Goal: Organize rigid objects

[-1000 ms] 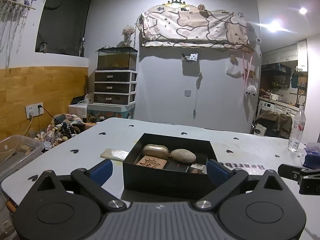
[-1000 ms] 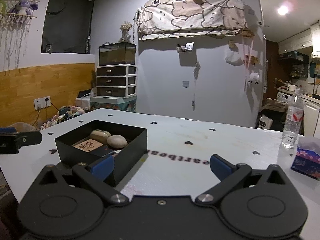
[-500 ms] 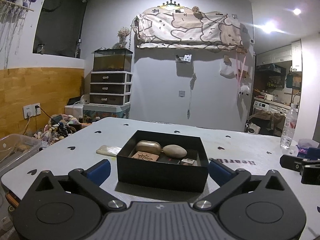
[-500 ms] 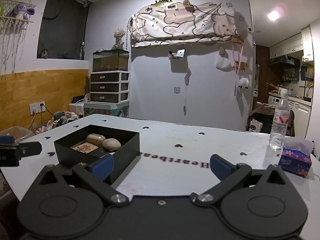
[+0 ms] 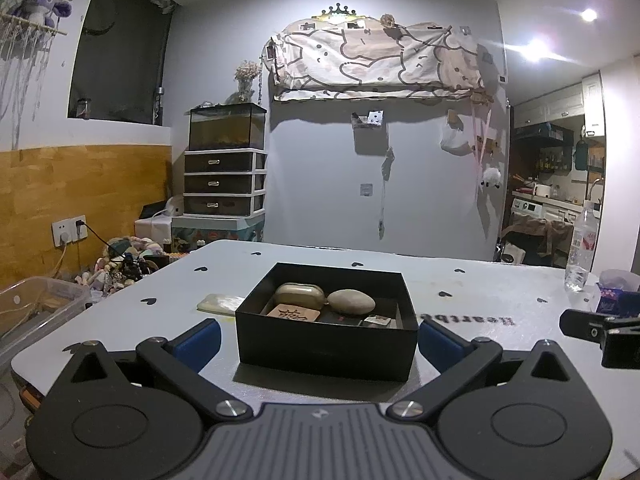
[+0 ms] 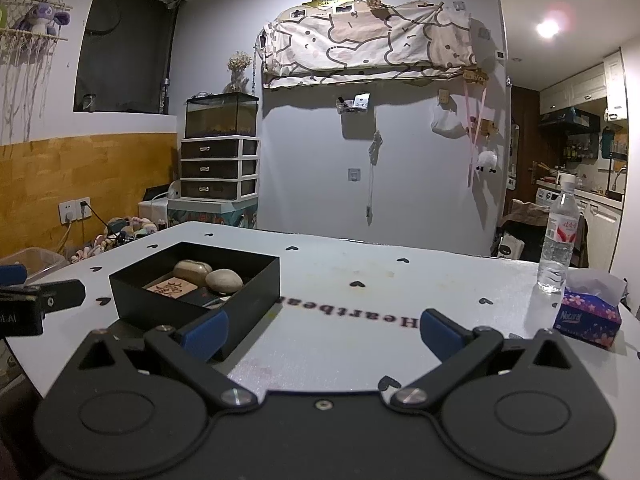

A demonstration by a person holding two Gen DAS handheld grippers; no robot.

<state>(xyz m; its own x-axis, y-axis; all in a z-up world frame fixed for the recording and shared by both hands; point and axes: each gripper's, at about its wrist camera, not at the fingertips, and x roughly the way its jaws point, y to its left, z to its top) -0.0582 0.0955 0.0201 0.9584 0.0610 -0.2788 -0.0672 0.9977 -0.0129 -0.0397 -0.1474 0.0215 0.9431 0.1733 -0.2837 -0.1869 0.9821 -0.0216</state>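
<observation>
I hold both tools spread wide and empty over the table [image 5: 480,280], the left gripper [image 5: 319,338] squarely facing the black box [image 5: 326,344] and the right gripper [image 6: 324,330] beside it over bare tabletop. The box sits near the table's front left part and holds a tan case [image 5: 299,294], a smooth stone [image 5: 352,301], a wooden tile [image 5: 294,313] with carved characters, and some small dark pieces I cannot make out in this light. One pale flat slab [image 5: 220,303] lies outside, just beside the box's left wall, so I judge that piece is what is left to put in.

To do it well, I should bring the left tool round the box's left corner, come in low along the slab's short width, pinch its edges, and lift clear of the wall before lowering it onto a free patch inside.

Against a second ago, the box looks smaller and lower in both views and more of the room shows: I have drawn both tools back and up. The water bottle [image 6: 558,240] and tissue pack [image 6: 588,316] now stand fully in the right view.
</observation>
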